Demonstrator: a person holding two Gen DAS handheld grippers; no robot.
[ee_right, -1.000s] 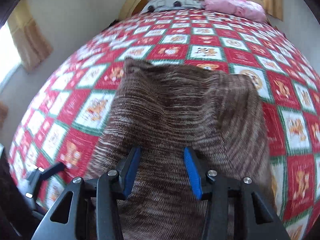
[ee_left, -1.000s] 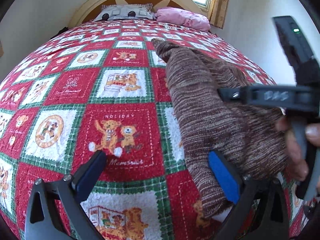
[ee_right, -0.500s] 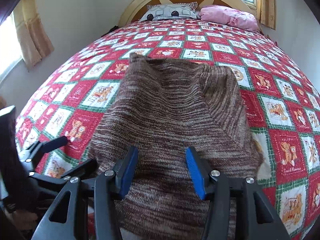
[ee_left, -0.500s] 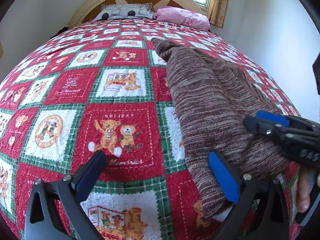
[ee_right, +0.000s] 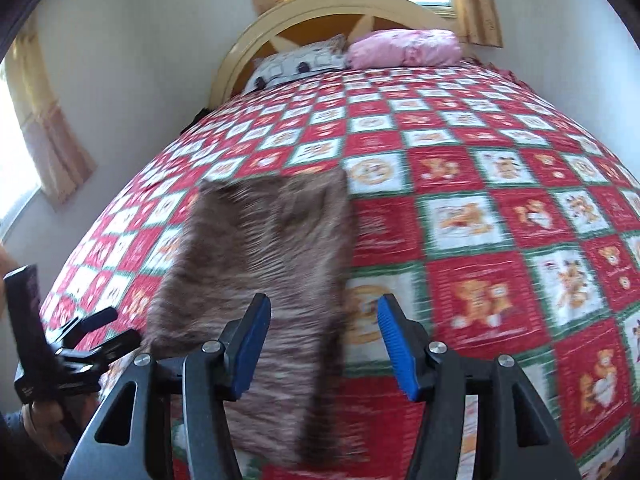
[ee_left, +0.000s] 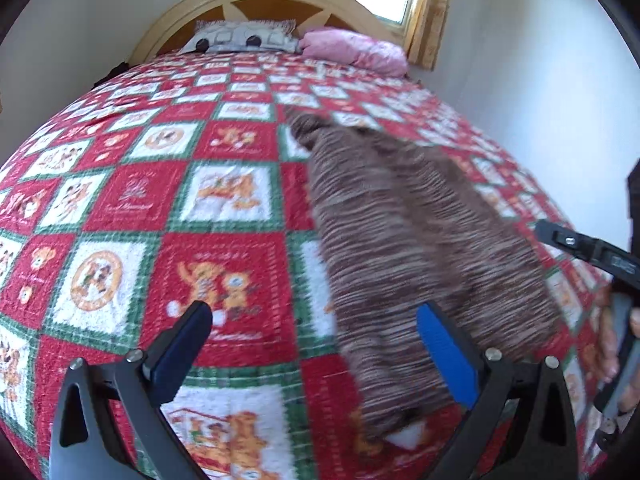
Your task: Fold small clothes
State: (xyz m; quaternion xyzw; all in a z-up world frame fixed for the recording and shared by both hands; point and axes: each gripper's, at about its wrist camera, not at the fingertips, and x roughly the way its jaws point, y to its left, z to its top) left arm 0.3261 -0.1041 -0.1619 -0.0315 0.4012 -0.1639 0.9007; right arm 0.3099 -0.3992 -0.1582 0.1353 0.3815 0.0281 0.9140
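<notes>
A brown striped knit garment (ee_left: 400,240) lies flat as a long folded strip on the red, green and white bear-patterned bedspread (ee_left: 224,280). My left gripper (ee_left: 316,344) hovers wide open over the garment's near left edge, its right pad above the cloth and its left pad above the spread. My right gripper (ee_right: 324,340) is open at the garment's (ee_right: 260,248) near right edge, nothing pressed between its pads. The left gripper (ee_right: 116,326) shows at the far left of the right wrist view, held by a hand.
The wooden headboard (ee_right: 340,8) is at the far end with a grey patterned pillow (ee_left: 240,38) and a pink pillow (ee_left: 352,50). White walls and curtained windows flank the bed. Bedspread stretches wide to the right of the garment (ee_right: 500,240).
My right gripper has slid from over the garment's middle to its right edge, and its jaws stand a little wider. The left gripper has stayed put. The garment lies as before.
</notes>
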